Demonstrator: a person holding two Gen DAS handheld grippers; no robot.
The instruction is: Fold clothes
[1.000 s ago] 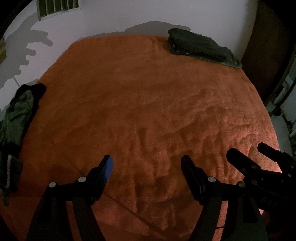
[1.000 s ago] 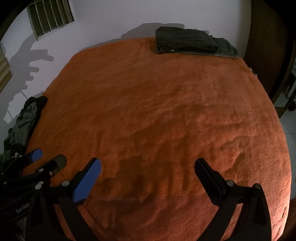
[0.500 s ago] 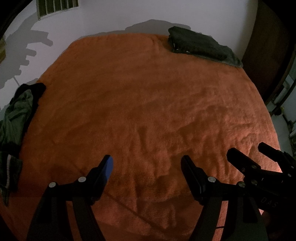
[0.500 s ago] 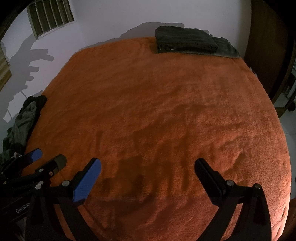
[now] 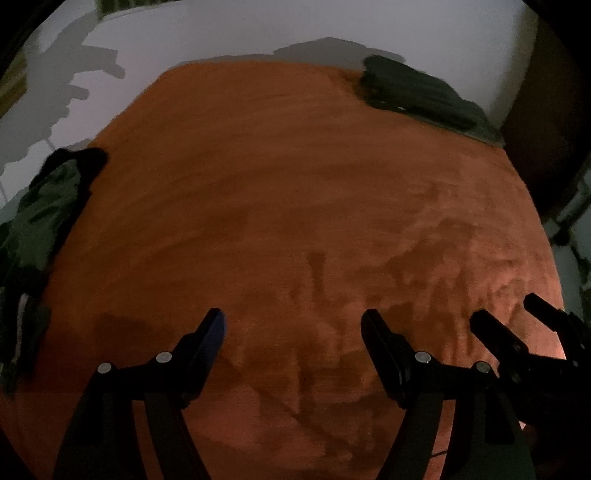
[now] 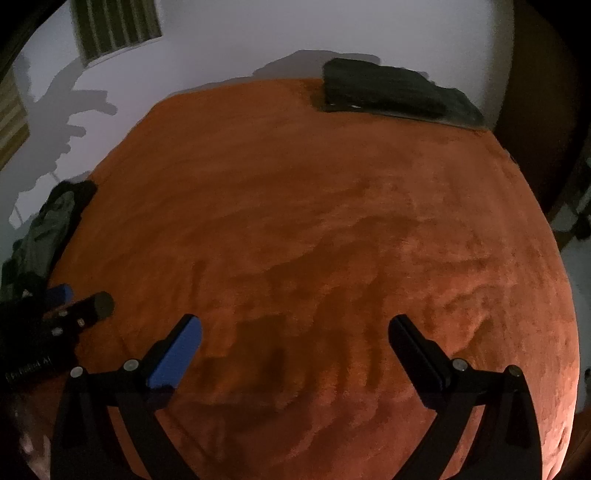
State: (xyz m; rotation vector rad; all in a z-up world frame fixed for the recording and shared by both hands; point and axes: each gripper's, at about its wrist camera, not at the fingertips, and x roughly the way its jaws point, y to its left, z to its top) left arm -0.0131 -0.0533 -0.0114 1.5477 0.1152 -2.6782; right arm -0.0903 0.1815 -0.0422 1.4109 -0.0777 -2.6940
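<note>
Left wrist view, nearest first: the left gripper [image 5: 293,330] hangs over the orange blanket [image 5: 295,192] with its jaws spread wide and nothing between them; the right gripper [image 6: 295,334], likewise spread and empty, sits just beside it to the right, its body cut off by the frame edge. Everything is dim and blurred. At the blanket's left edge lies a crumpled heap of dark clothes [image 5: 44,218], partly cut off. Far off, at the back right corner near the wall [image 5: 240,33], sits a folded dark stack [image 5: 413,92], its details unreadable.
</note>
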